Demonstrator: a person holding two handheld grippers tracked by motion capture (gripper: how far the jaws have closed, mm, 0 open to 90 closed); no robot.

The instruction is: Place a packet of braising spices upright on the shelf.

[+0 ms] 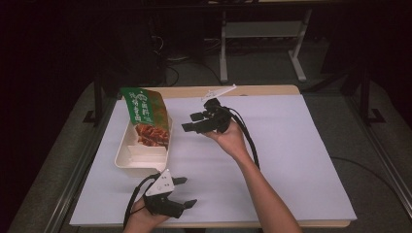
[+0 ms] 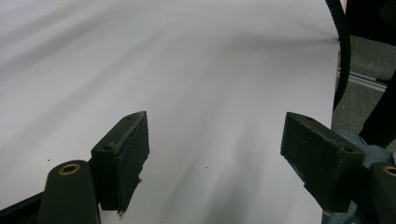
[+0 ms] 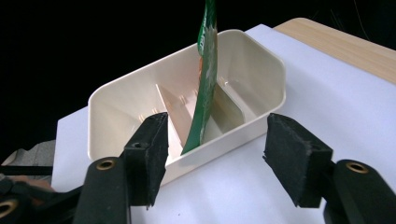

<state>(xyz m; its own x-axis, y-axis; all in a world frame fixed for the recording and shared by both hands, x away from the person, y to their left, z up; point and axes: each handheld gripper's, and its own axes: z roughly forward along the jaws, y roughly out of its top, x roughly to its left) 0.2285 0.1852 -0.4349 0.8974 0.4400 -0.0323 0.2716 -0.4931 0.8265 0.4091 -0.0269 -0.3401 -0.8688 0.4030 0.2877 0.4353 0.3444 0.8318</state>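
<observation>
Packet: one green snack packet (image 1: 148, 116) with a glossy film skin and a reddish food print; I see it standing tilted in the tray, its lower edge down between the dividers.
Tray: one cream plastic tray (image 1: 127, 158), smooth, rectangular with rounded corners, split by thin inner walls into compartments; it sits on the left part of the table. From the right gripper view I cannot tell how many compartments.
Table: one wooden top under a matte white sheet (image 1: 291, 145), flat and plain.
Left gripper (image 1: 183, 192): near the front edge, just in front of the tray and apart from it; my jaws are spread wide over bare sheet, rough black pads (image 2: 128, 154) holding nothing.
Right gripper (image 1: 194, 122): held above the sheet just right of the tray, jaws parted and pointing at it, nothing between them.
Count: two grippers, one packet, one tray.
</observation>
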